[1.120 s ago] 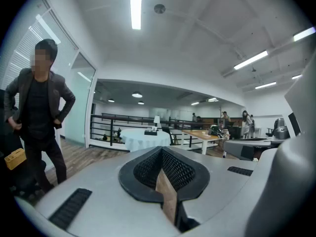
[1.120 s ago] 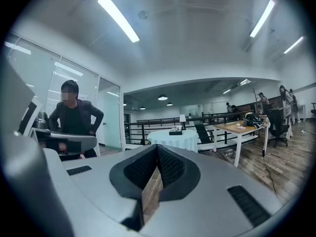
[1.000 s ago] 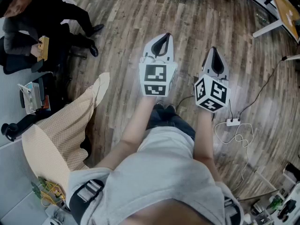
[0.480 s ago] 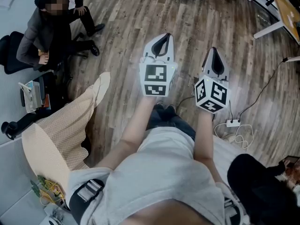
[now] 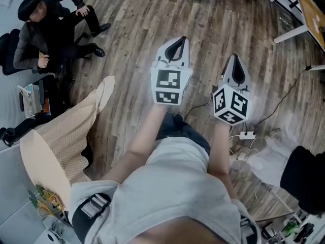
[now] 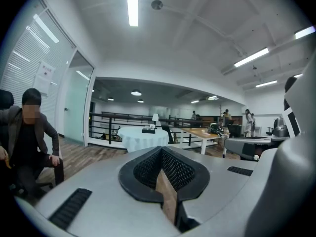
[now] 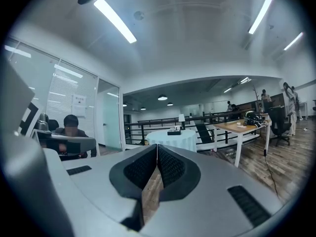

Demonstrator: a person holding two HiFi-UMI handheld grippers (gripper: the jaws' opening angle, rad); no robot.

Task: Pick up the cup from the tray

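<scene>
No cup and no tray show in any view. In the head view my left gripper point(image 5: 177, 39) and my right gripper point(image 5: 234, 58) are held side by side over the wooden floor point(image 5: 137, 19), both pointing away from the body, the right one a little nearer. In the left gripper view my left gripper point(image 6: 160, 150) has its black ribbed pads meeting at the tip with nothing between them. In the right gripper view my right gripper point(image 7: 156, 147) is likewise shut and empty. Both look out level across an office.
A person in black point(image 5: 45, 29) sits at the upper left. A dark sleeve point(image 5: 310, 179) reaches in at the lower right. A power strip with cables point(image 5: 247, 134) lies on the floor. A round white-clothed table point(image 7: 173, 136) and a wooden desk point(image 7: 244, 126) stand ahead.
Both grippers have shifted slightly, the right one a little down and right in the head view. The dark figure at the lower right has moved further right. The seated person changed posture.
</scene>
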